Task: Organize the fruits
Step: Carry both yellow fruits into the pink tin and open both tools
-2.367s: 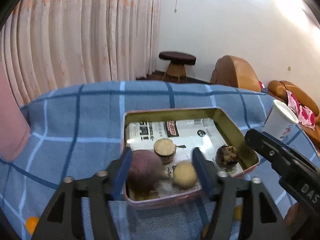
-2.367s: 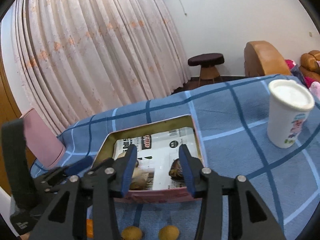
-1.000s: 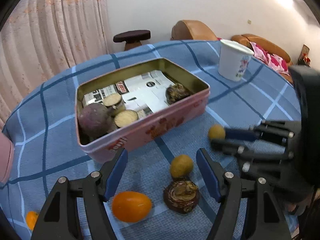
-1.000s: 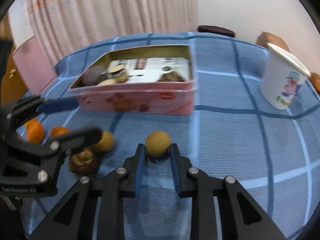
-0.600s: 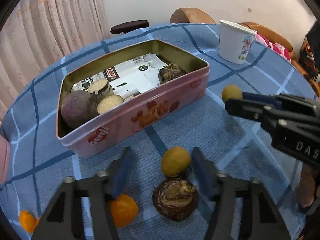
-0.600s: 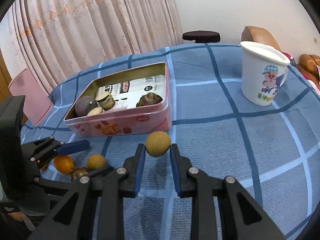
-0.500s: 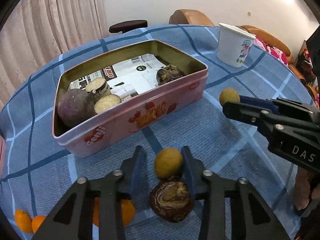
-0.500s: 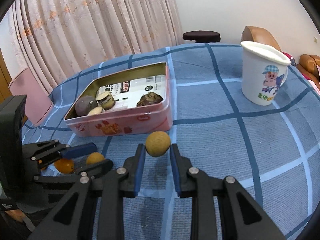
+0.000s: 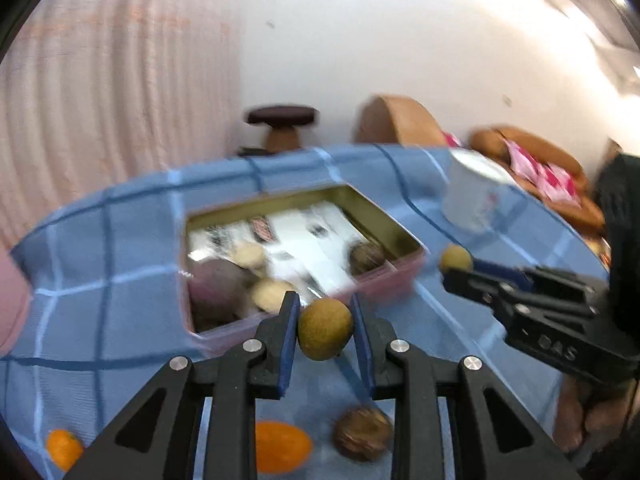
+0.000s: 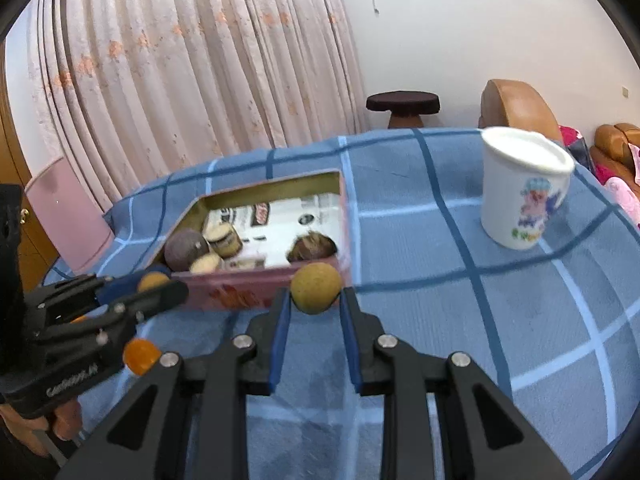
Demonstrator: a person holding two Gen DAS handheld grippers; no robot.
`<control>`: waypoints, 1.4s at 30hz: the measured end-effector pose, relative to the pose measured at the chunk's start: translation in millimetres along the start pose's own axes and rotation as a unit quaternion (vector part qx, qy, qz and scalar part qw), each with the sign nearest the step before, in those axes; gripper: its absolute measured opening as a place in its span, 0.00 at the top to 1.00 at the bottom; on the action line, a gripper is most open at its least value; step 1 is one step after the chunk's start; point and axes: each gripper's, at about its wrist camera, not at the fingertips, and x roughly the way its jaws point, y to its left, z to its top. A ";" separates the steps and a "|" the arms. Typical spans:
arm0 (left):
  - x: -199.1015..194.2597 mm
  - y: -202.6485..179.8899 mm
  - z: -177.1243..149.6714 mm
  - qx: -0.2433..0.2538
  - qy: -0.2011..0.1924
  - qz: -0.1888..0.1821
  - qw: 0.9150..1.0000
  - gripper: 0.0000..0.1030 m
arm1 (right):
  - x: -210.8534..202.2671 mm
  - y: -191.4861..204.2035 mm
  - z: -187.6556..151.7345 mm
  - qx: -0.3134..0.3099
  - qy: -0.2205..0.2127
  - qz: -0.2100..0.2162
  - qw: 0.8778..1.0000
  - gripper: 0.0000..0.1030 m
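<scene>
Both grippers are pinching fruit: we are holding our left gripper (image 9: 325, 330) closed on a round yellow-brown fruit (image 9: 325, 328), and our right gripper (image 10: 314, 298) is clamping a second yellow-brown fruit (image 10: 316, 288) the same way, each ball sitting right at the fingertips.

Ahead of both grippers we are facing the pink tin (image 10: 256, 284), its near wall just beyond the held fruits. Inside it, on printed paper, we are seeing a purple root (image 10: 186, 249), pale cut slices (image 10: 222, 236) and a dark wrinkled fruit (image 10: 313, 249). Far to the right of our right gripper a white cup (image 10: 524, 188) is standing on the blue checked cloth (image 10: 540, 312).

Below our left gripper, on the cloth, an orange fruit (image 9: 282, 446), a brown wrinkled fruit (image 9: 363, 434) and a small orange one (image 9: 64, 448) are waiting.

We are judging these held fruits light, firm-skinned and prone to rolling, so we are gripping across the widest middle, gently, lest they pop forward out of the pads.
</scene>
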 end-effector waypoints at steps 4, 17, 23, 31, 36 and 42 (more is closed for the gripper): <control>6.2 21.1 12.9 -0.049 -0.015 0.017 0.999 0.73 | 10.9 20.2 26.6 -0.015 -0.006 -0.012 1.000 0.73; 63.9 23.2 37.2 -0.063 0.014 0.076 0.995 0.73 | 83.2 10.5 53.8 0.047 0.025 -0.002 0.999 0.73; 68.6 20.8 37.6 -0.061 0.018 0.094 0.994 0.73 | 88.5 5.7 49.8 0.061 0.031 0.019 0.997 0.70; 66.4 14.3 31.5 -0.048 0.022 0.114 0.992 0.47 | 80.3 -4.3 46.4 0.094 0.011 0.049 0.994 0.58; 48.6 7.7 27.6 -0.039 -0.010 0.127 0.991 0.29 | 64.0 -7.5 43.2 0.105 -0.021 0.045 0.993 0.39; 41.5 8.9 19.5 -0.045 -0.016 0.133 0.990 0.29 | 52.9 -10.3 42.0 0.105 -0.046 0.023 0.993 0.33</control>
